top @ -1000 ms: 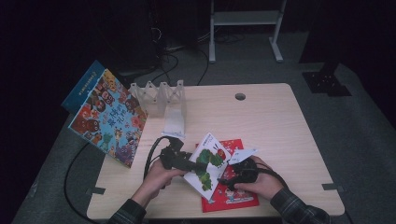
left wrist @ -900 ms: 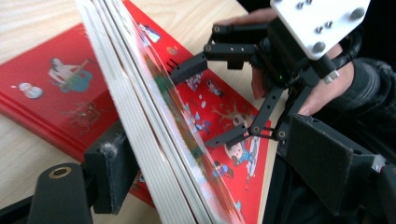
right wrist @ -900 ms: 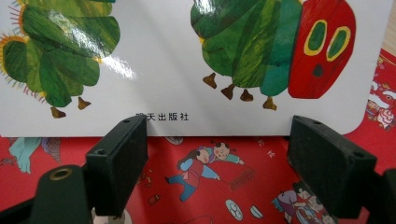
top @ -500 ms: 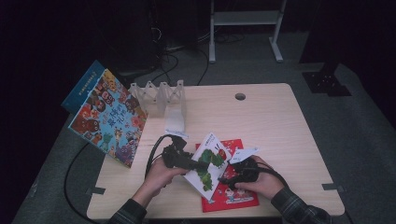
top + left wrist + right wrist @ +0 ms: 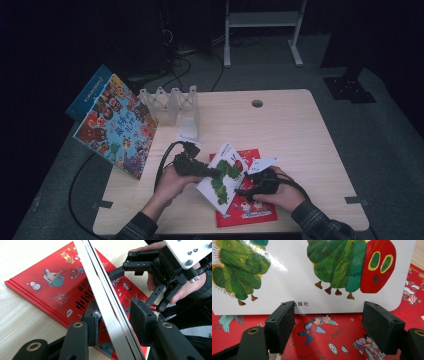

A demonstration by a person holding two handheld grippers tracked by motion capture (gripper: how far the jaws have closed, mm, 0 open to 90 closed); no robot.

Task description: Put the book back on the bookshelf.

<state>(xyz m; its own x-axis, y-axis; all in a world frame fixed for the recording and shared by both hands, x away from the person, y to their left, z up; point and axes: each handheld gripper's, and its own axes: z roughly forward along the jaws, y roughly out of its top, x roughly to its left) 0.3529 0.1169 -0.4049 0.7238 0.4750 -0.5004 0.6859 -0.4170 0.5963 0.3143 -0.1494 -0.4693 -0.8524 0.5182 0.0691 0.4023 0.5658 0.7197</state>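
Lifting: caterpillar book (image 5: pixel 225 172) tilted on edge over red book (image 5: pixel 247 210), table (image 5: pixel 300 130) front.
L gripper (image 5: pixel 113 322): jaws just closing round its edge, one pad touching, not yet pinching.
R gripper (image 5: pixel 328 322): jaws spread, empty.
Next: clamp, raise toward rack (image 5: pixel 170 102).

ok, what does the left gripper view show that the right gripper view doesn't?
Left gripper view: the caterpillar book edge-on and tilted between the left gripper fingers, which have just been closing, one not yet touching; also the right gripper in its hand, and bare table. Right gripper view: that book's cover face, beyond its own open fingers, also just closing, nothing between them. Both: the red book lying flat underneath.
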